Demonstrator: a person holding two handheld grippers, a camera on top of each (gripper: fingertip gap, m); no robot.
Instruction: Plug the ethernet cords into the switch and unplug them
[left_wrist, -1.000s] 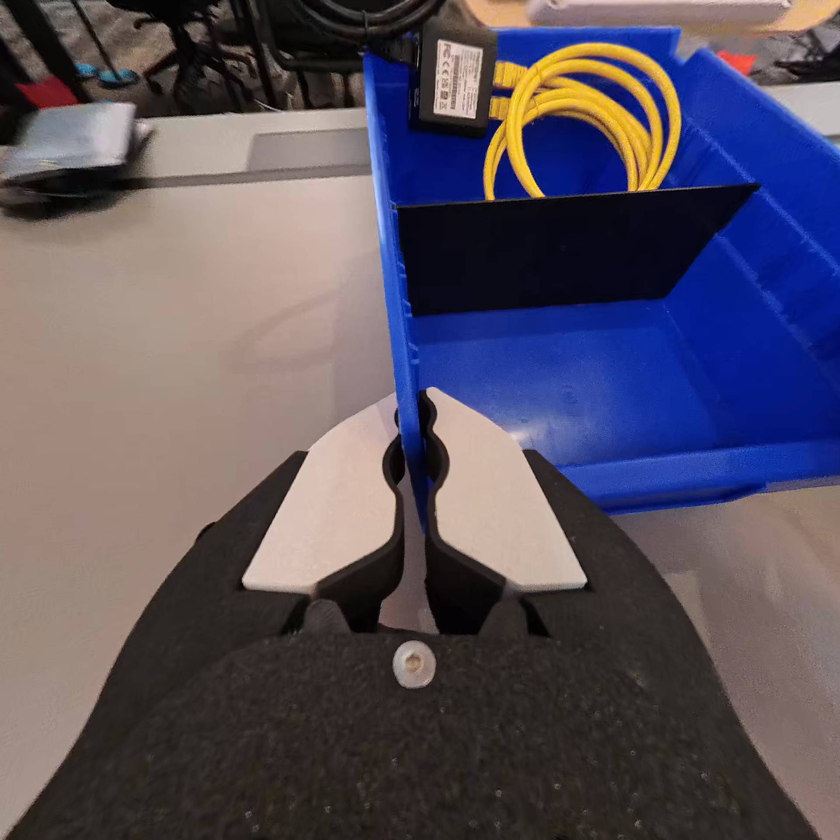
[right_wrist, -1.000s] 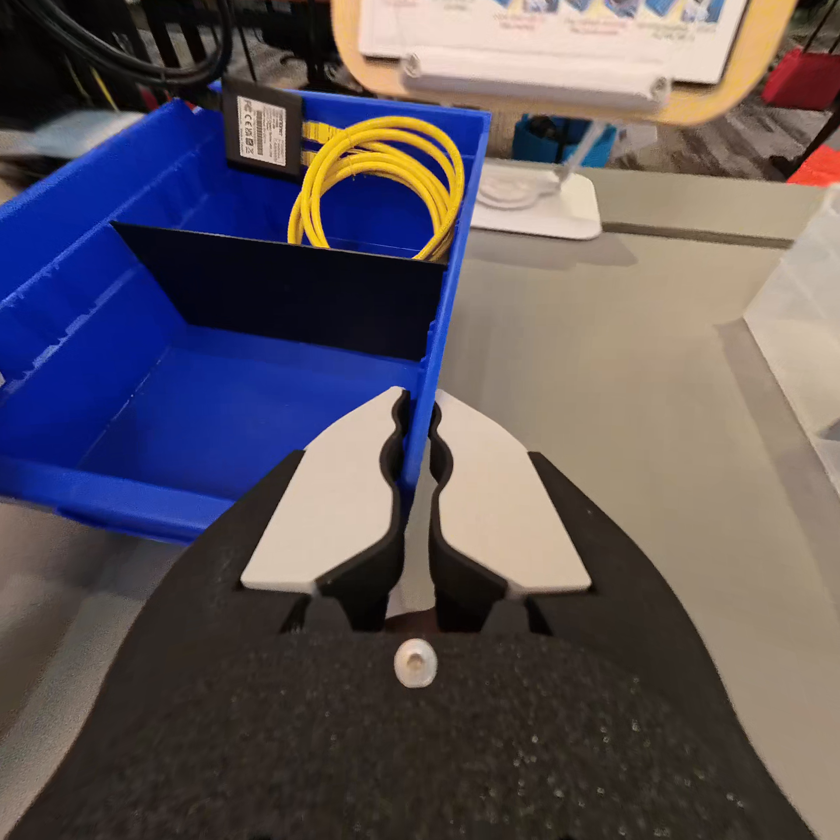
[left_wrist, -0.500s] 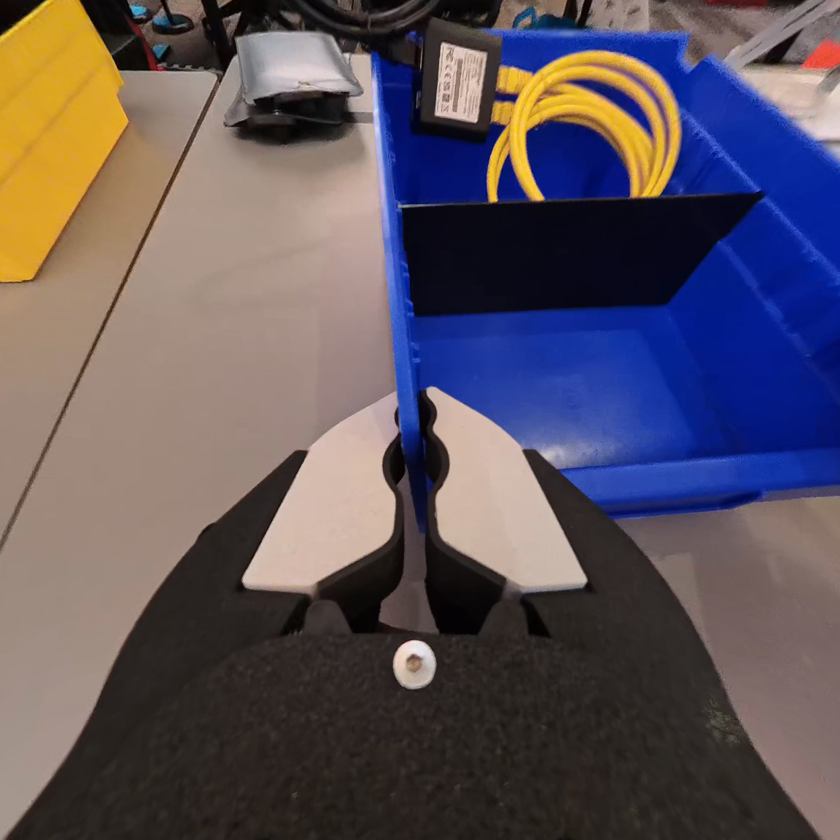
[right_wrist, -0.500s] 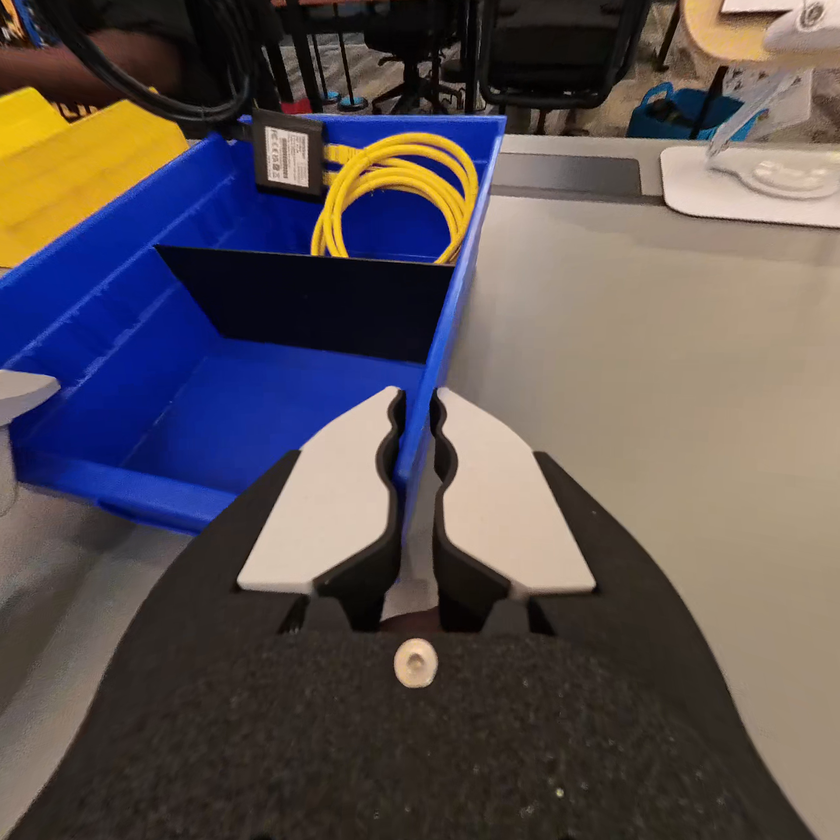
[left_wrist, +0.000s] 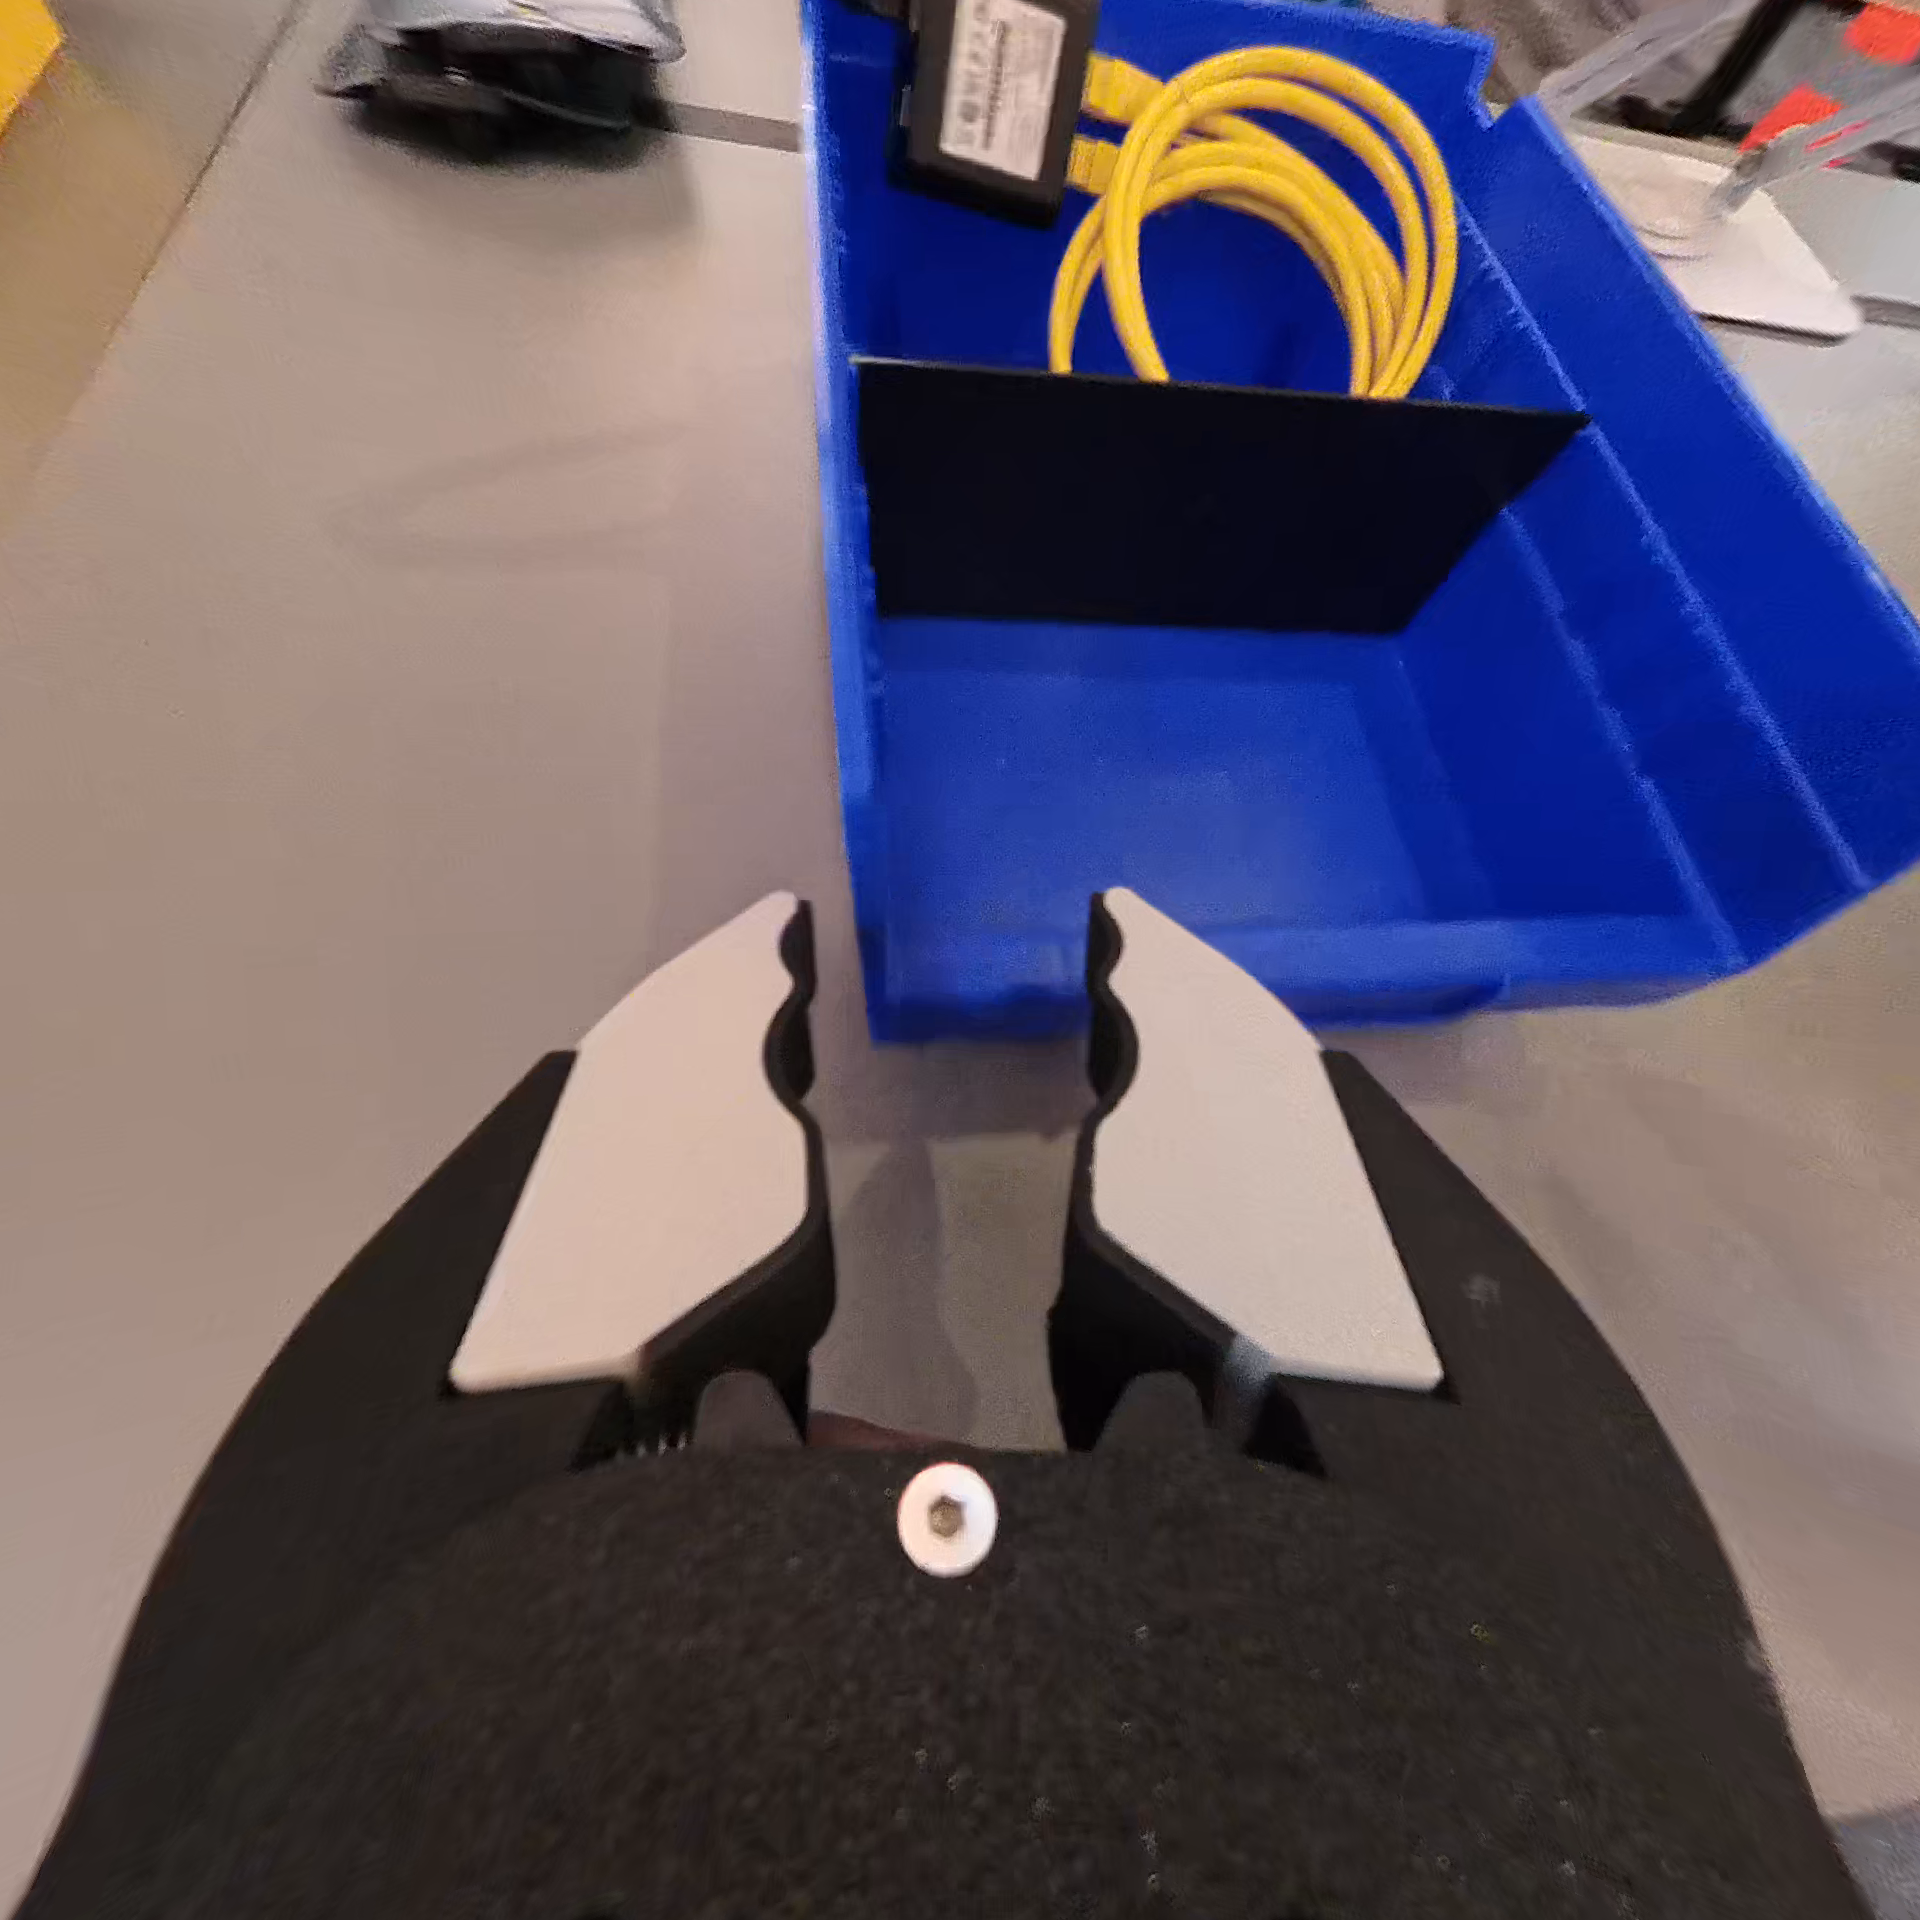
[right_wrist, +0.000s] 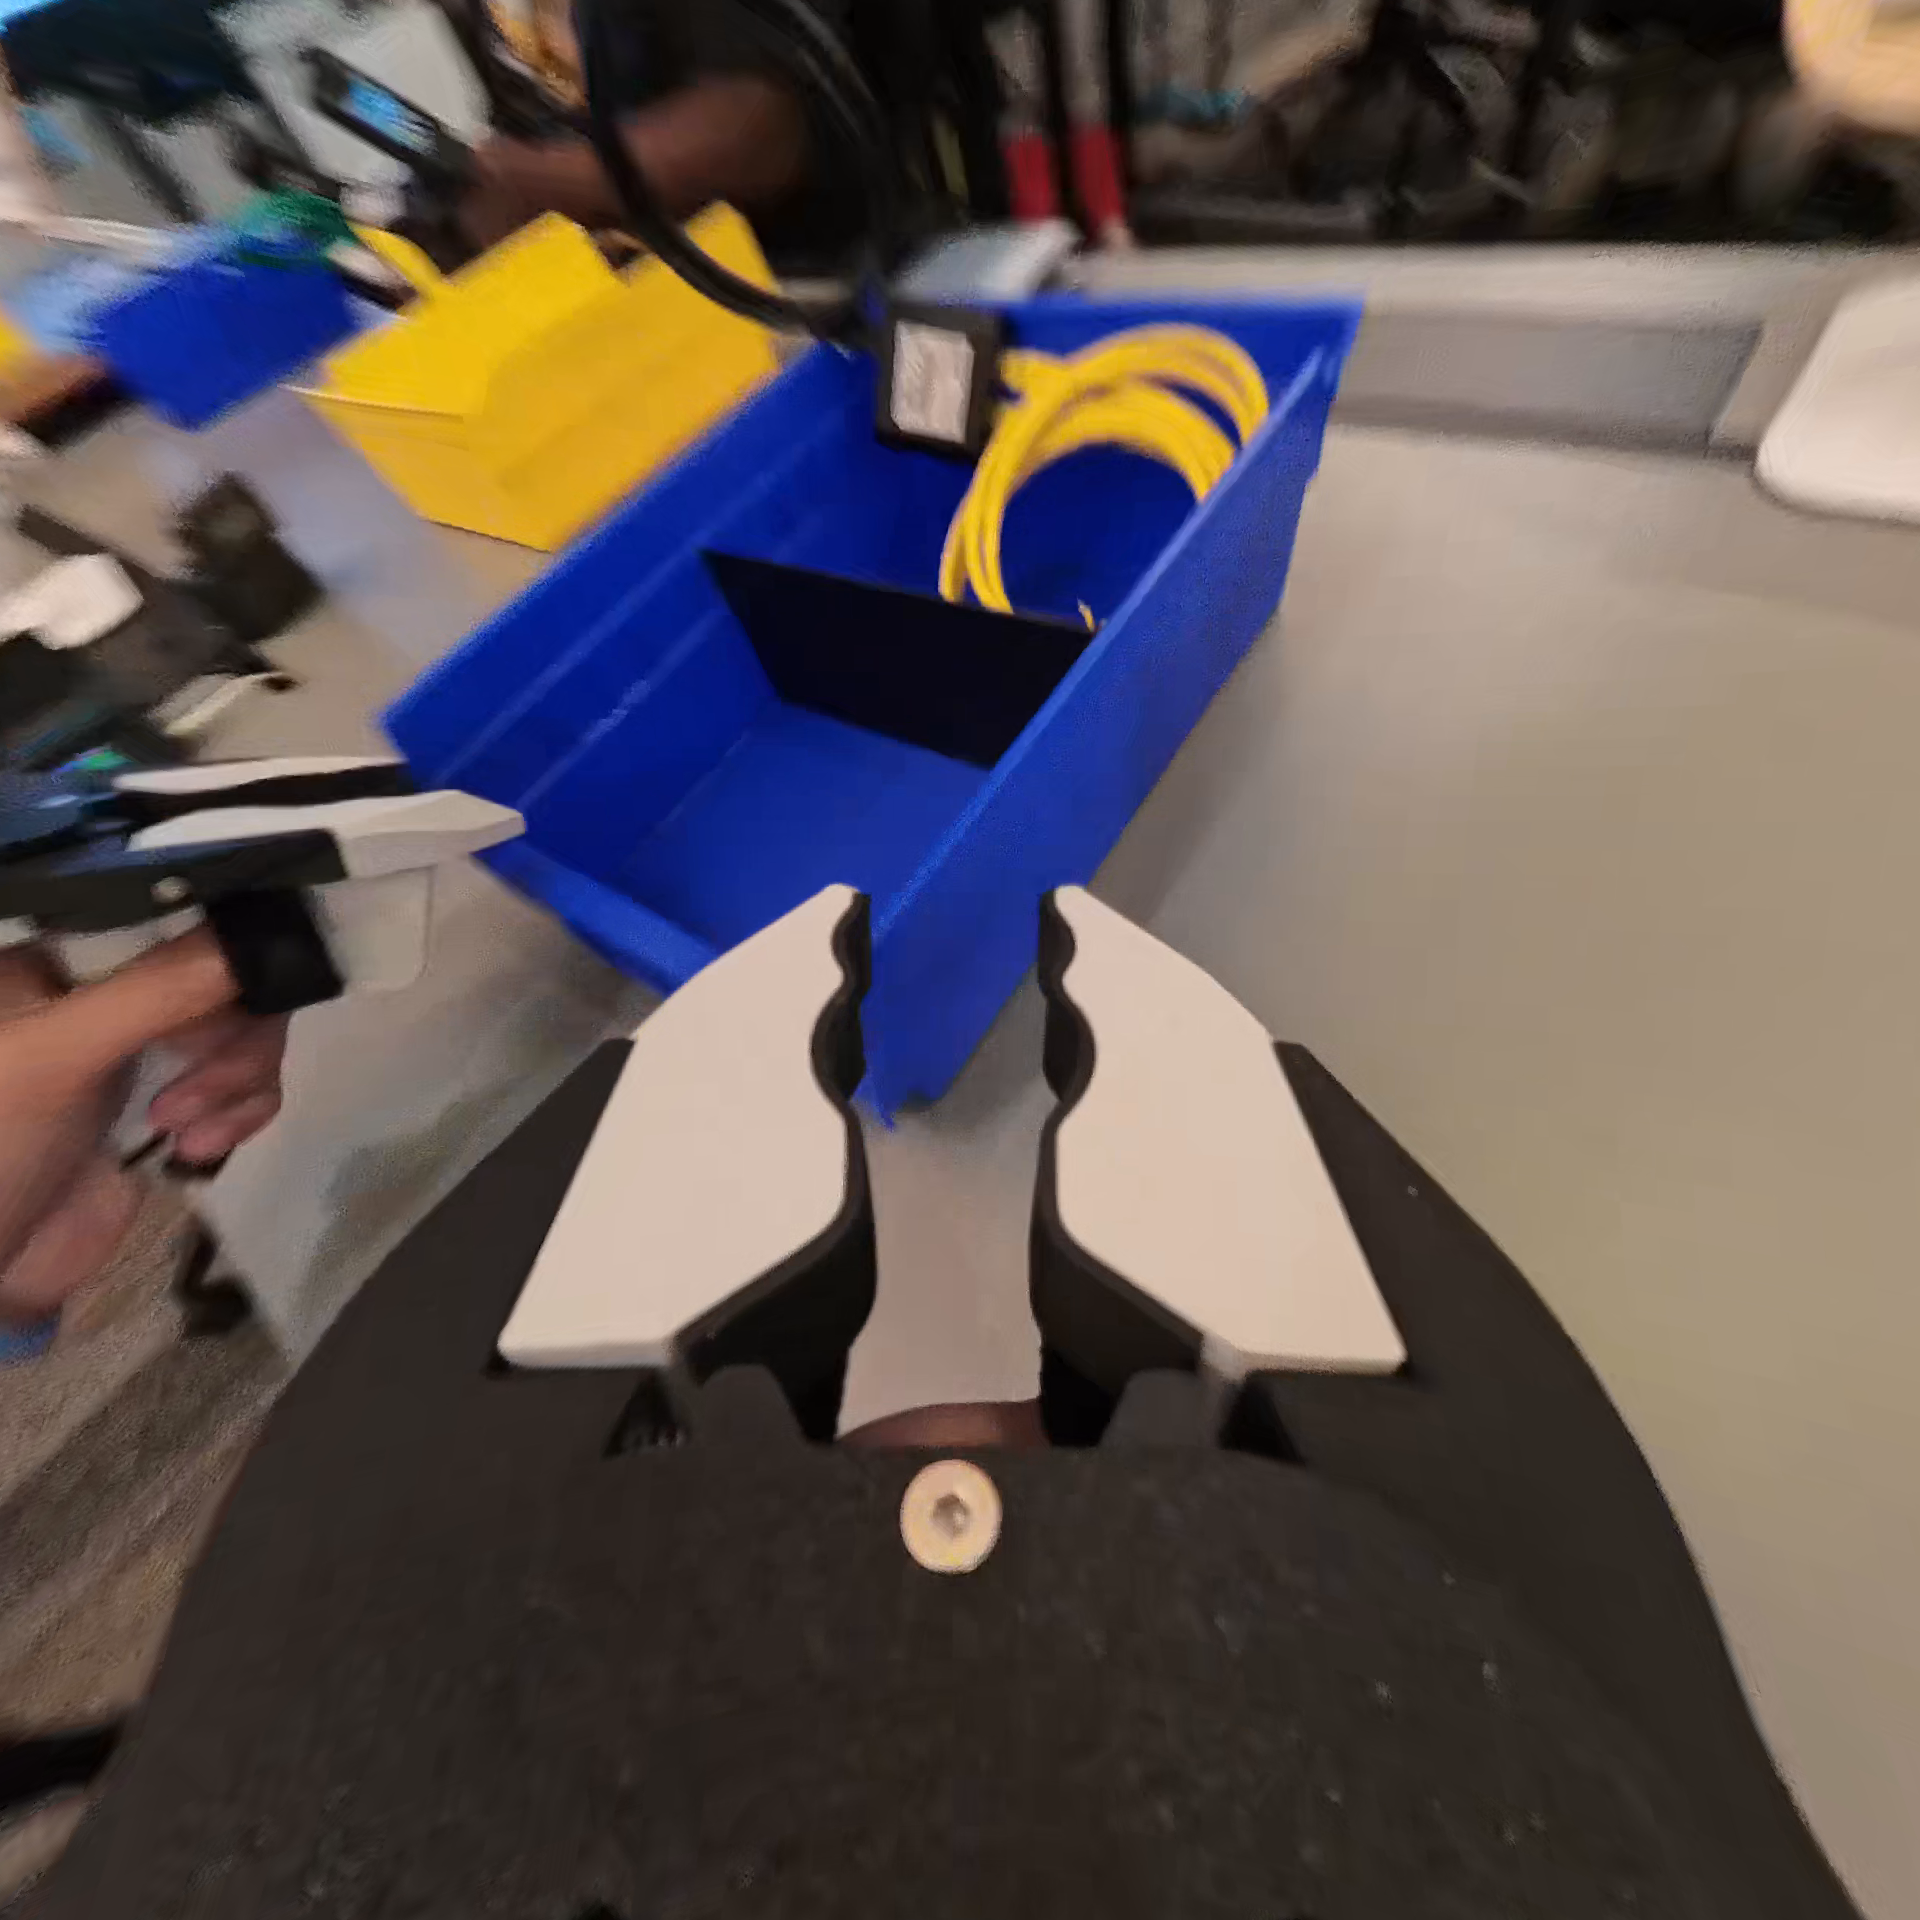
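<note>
Both grippers, left (left_wrist: 945, 914) and right (right_wrist: 945, 914), gape empty at the bin's (left_wrist: 1621, 582) near corners; cords (left_wrist: 1257, 218) and switch (left_wrist: 987, 104) lie straight ahead, behind its divider (left_wrist: 1164, 499).

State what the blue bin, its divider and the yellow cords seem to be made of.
Blue bin: likely moulded plastic, with glossy, ribbed walls. Divider: thin, flat black sheet, matte; plastic or board, unclear. Yellow cords: smooth rubbery jacket, coiled in soft loops.
</note>
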